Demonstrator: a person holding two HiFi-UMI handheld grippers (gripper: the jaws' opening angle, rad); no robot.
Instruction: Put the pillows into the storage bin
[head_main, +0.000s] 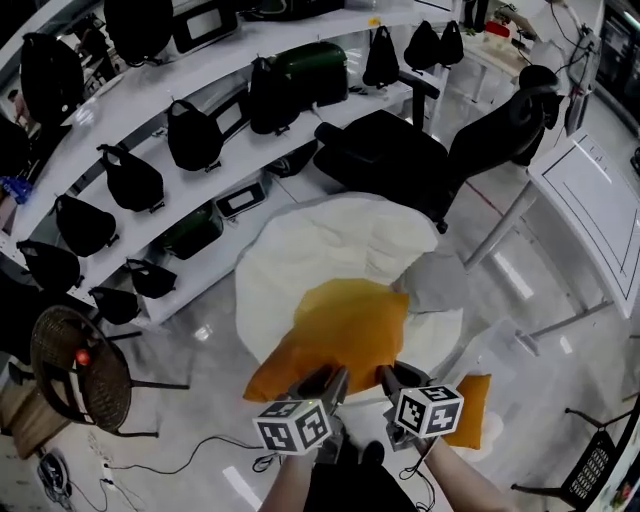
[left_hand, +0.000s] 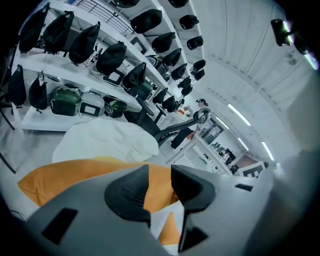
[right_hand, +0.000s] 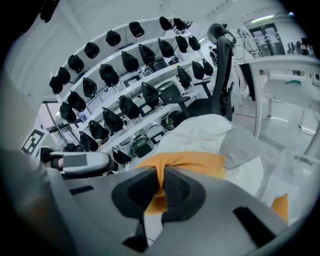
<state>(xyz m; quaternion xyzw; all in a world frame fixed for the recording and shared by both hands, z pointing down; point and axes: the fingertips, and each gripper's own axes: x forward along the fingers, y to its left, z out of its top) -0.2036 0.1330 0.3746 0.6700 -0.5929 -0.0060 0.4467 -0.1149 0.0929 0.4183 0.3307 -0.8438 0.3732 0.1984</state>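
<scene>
Holding a plump orange fabric pillow (head_main: 345, 330) by its near edge, with the left gripper (head_main: 328, 383) and the right gripper (head_main: 390, 382) close side by side. Clamped on a pinched fold of the orange cloth at the right jaws, almost fully together. Closed on the same edge at the left jaws, with orange cloth filling the gap between the pads.

Hanging forward and down from both sets of jaws, away from the person, with the long axis running left to right across them and the far left corner reaching furthest beyond the left jaws. Equally near for either hand, by the look of it.

Directly beyond and beneath the jaws, a large rounded white fabric mound (head_main: 330, 240), with a grey cushion (head_main: 440, 282) on its right side, ahead and right of the right jaws. Cannot tell whether to take that white mound for the storage bin.

Just right of and below the right jaws, a second orange pillow (head_main: 472, 410) on the glossy pale floor (head_main: 200, 335). Further ahead, past a black office chair (head_main: 400, 160), curved white shelves (head_main: 225, 75) lined with black bags (head_main: 193, 135). Off to the right, a white bench (head_main: 590, 200).
</scene>
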